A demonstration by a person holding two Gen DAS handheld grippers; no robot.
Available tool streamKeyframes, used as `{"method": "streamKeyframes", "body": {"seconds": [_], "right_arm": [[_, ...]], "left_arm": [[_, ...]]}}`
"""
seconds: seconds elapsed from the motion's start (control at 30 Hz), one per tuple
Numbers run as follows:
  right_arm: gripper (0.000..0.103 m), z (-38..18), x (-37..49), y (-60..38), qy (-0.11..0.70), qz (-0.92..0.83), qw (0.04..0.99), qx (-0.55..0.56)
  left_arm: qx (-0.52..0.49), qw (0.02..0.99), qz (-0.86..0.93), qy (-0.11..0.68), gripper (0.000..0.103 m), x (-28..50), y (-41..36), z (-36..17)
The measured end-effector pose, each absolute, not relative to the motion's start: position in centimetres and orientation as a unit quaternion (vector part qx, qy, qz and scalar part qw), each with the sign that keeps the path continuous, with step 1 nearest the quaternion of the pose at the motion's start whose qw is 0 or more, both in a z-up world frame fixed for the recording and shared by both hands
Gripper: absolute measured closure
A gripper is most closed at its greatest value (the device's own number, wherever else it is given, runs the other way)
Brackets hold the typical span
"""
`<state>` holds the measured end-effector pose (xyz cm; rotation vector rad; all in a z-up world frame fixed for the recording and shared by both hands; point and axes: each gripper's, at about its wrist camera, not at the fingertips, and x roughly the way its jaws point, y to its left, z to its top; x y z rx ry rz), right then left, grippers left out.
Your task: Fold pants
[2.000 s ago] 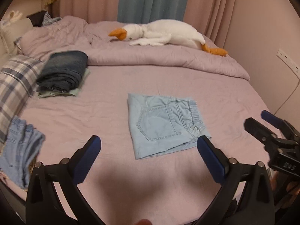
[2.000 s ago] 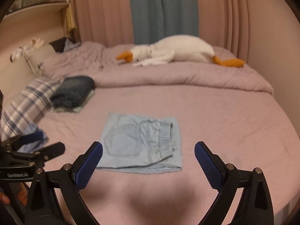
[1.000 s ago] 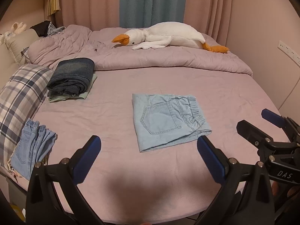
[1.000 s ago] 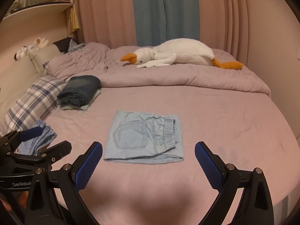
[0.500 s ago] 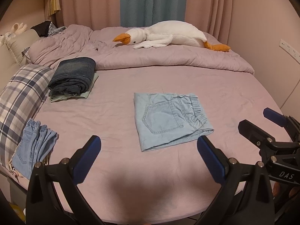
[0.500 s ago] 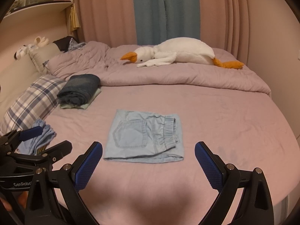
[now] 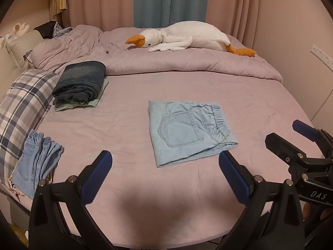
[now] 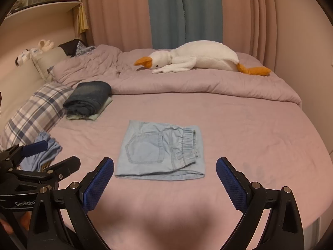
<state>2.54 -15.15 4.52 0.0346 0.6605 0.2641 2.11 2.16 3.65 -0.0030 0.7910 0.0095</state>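
Observation:
A pair of light blue denim pants (image 7: 188, 129) lies folded into a flat rectangle in the middle of the bed, back pocket up; it also shows in the right wrist view (image 8: 162, 151). My left gripper (image 7: 165, 175) is open and empty, held above the near edge of the bed, short of the pants. My right gripper (image 8: 165, 180) is open and empty, also held back from the pants. Each gripper shows at the side of the other's view.
A folded stack of dark jeans (image 7: 81, 84) sits at the back left. Another light blue garment (image 7: 34, 161) lies at the left edge by a plaid pillow (image 7: 22, 102). A plush goose (image 7: 187, 37) rests on the rumpled duvet (image 7: 187, 64).
Both grippers have drawn back and up from the bed, so the view widened. The folded pants have stayed in place. Both grippers stayed open.

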Motion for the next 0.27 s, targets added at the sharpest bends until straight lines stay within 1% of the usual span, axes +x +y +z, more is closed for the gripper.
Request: {"method": "streamKeyframes", "body": {"seconds": [0.27], "right_arm": [[0.005, 4.5, 2.49, -15.07, 0.324, 0.129, 0.937, 0.016]], "left_arm": [[-0.002, 0.922, 0.005, 0.388, 0.0, 2.16, 2.1, 3.53]]}}
